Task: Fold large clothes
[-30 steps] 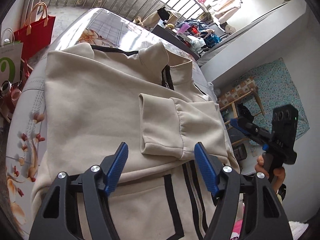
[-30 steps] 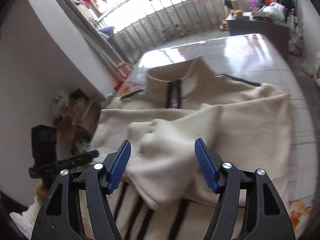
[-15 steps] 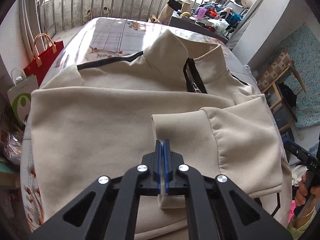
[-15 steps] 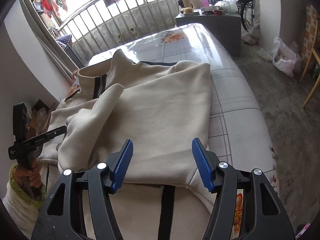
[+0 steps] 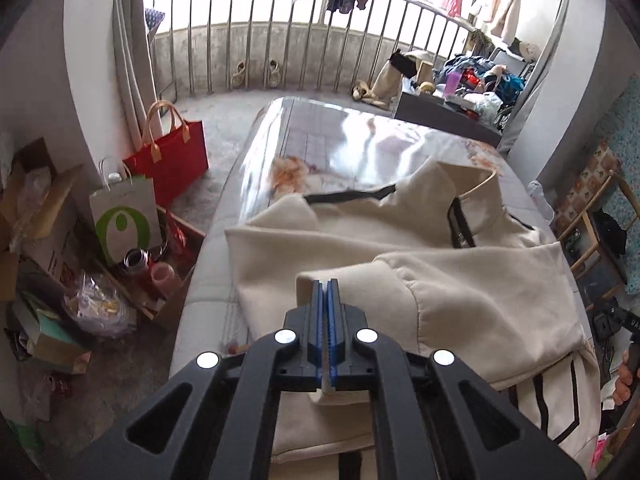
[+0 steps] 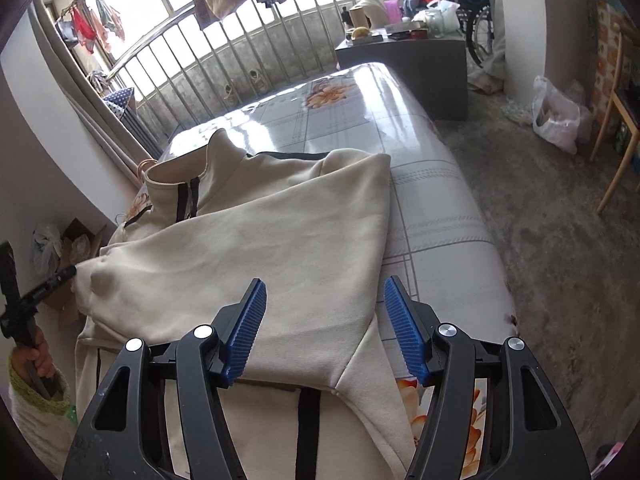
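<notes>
Since a second ago the left gripper (image 5: pixel 328 308) has clamped its pads together on the sleeve cuff (image 5: pixel 316 280) of the cream zip jacket (image 6: pixel 280 240) and lifted it, pointing steeply down. Right gripper (image 6: pixel 324 320) hovers over the jacket's folded edge, fingers spread, nothing between them. Jacket lies on a glossy floral table (image 6: pixel 360 100), window bars (image 5: pixel 280 40) beyond it.

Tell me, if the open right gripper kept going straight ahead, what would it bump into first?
Most likely the cream jacket's folded sleeve, lying right ahead of the right gripper, whose blue fingers stand apart. Depth is hard to judge.
</notes>
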Tool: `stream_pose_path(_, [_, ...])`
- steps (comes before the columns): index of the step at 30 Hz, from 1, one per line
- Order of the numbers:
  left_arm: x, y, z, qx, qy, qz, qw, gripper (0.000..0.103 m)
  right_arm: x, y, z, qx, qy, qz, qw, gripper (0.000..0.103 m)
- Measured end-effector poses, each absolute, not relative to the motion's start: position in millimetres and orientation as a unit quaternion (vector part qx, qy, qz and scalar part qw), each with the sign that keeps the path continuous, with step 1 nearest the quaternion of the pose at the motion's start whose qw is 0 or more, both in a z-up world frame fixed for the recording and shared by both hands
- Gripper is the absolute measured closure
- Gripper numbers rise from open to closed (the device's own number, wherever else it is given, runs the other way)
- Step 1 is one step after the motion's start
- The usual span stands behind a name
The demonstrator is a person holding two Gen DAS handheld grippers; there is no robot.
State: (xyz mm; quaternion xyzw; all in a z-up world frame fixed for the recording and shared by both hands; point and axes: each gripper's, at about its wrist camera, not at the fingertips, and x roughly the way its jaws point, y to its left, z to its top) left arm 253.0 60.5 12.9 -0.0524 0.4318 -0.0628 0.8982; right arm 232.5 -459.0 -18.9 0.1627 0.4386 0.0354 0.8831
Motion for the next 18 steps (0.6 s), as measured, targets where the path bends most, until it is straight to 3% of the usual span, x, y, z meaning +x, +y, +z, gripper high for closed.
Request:
stream_pose_path(9, [247,70,-9,-0.070,0.440,-0.074,0.892,0.101,294,-489,-42,0.209,0.495,0.012,0.844,0.046])
stream_pose_path(11, [247,71,-11,-0.071,0.441,-0.076,0.892,0.101,309,-489,-51,0.198,0.505,-0.003,0.840,0.056])
stream_pose_path(14, [248,72,-15,-0.069,0.443,-0.080,0.890,0.101,319,-487,-62,0.198,0.510,-0.006,0.837,0.091])
stream_pose_path(16, [247,72,-17,-0.066,0.441,-0.084,0.891,0.101,313,-486,-58,0.201,0.489,-0.012,0.849,0.099])
stream_pose_path(18, [244,71,-14,-0.067,0.433,-0.092,0.894,0.101,303,-482,-48,0.186,0.462,-0.015,0.867,0.100])
